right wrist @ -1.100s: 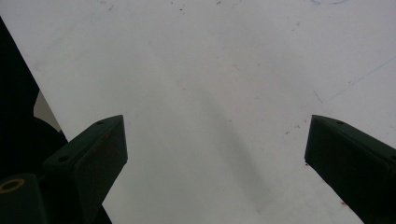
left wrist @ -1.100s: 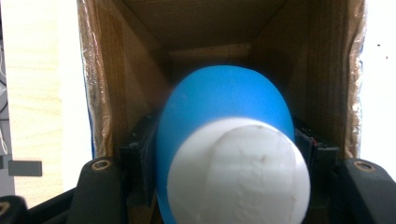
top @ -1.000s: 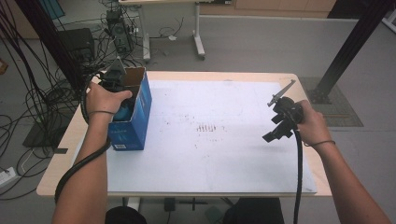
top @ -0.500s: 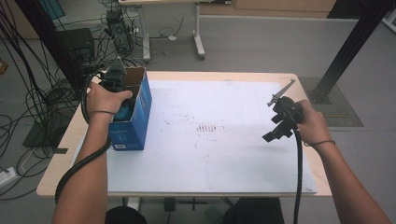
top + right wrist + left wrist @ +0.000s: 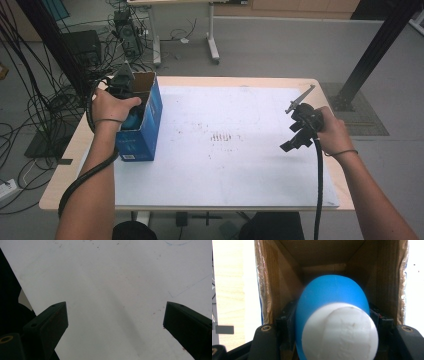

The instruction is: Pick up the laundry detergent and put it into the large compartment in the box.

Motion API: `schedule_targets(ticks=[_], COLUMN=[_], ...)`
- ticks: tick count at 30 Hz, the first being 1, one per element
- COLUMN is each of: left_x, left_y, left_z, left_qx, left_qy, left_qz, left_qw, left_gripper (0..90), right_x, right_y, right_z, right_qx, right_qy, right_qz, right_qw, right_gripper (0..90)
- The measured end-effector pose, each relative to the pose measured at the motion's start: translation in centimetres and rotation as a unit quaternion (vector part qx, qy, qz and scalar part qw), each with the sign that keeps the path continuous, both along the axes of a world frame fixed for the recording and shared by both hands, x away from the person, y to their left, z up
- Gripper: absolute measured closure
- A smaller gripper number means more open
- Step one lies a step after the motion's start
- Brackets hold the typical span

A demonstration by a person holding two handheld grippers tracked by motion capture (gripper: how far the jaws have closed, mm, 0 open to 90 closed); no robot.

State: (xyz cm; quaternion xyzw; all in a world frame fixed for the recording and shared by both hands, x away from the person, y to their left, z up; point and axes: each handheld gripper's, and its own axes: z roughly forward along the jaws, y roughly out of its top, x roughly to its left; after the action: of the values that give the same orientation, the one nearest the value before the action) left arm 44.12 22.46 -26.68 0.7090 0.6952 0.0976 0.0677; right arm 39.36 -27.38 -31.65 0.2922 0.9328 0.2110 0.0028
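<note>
A blue cardboard box point(image 5: 145, 132) stands open-topped at the left of the white mat point(image 5: 225, 175). My left gripper point(image 5: 132, 112) reaches down into it, shut on a rounded blue object point(image 5: 332, 295) with a white end point(image 5: 339, 335). The black jaws press on both sides of that object, between the box's brown inner walls point(image 5: 387, 277). At the right side of the mat, a hand holds my right gripper point(image 5: 290, 140) a little above the surface. Its jaws stand wide apart over bare mat point(image 5: 116, 307) with nothing between them.
The mat lies on a wooden table point(image 5: 65, 165) with narrow bare margins at left and right. Faint marks point(image 5: 222, 136) dot the mat's middle. Cables point(image 5: 30, 115) lie on the floor at left, and a black post point(image 5: 372, 55) rises at the far right.
</note>
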Motion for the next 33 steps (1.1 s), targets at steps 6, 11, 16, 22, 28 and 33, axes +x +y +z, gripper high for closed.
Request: schedule_targets(ticks=[6, 11, 16, 22, 28, 33], left_x=[0.06, 0.09, 0.09, 0.07, 0.06, 0.02], left_y=[-0.08, -0.13, -0.10, -0.02, -0.01, -0.07], left_z=[0.00, -0.01, 0.00, 0.01, 0.06, 0.54], left_qx=[0.000, 0.002, 0.002, -0.001, -0.002, 0.000], left_qy=[0.002, 0.002, 0.002, 0.003, 0.000, -0.005], left_qz=[0.005, 0.005, 0.004, 0.005, 0.008, 0.009], left_qw=[1.0000, 1.0000, 1.0000, 1.0000, 1.0000, 0.9999], left_gripper=[37.3, 37.3, 37.3, 37.2, 35.5, 32.9], right_x=[0.03, 0.01, 0.03, 0.08, 0.10, 0.10], right_y=[-0.10, -0.17, -0.09, -0.07, -0.05, -0.01], right_z=[0.04, 0.00, 0.04, -0.03, -0.02, -0.05], right_qx=[0.001, 0.002, 0.000, 0.001, 0.001, 0.001], right_qy=[-0.001, 0.000, -0.001, 0.000, -0.001, 0.000], right_qz=[0.000, -0.002, 0.000, -0.001, 0.000, 0.000], right_qw=[1.0000, 1.0000, 1.0000, 1.0000, 1.0000, 1.0000], right_gripper=[5.6, 5.6, 5.6, 5.6, 5.6, 5.6])
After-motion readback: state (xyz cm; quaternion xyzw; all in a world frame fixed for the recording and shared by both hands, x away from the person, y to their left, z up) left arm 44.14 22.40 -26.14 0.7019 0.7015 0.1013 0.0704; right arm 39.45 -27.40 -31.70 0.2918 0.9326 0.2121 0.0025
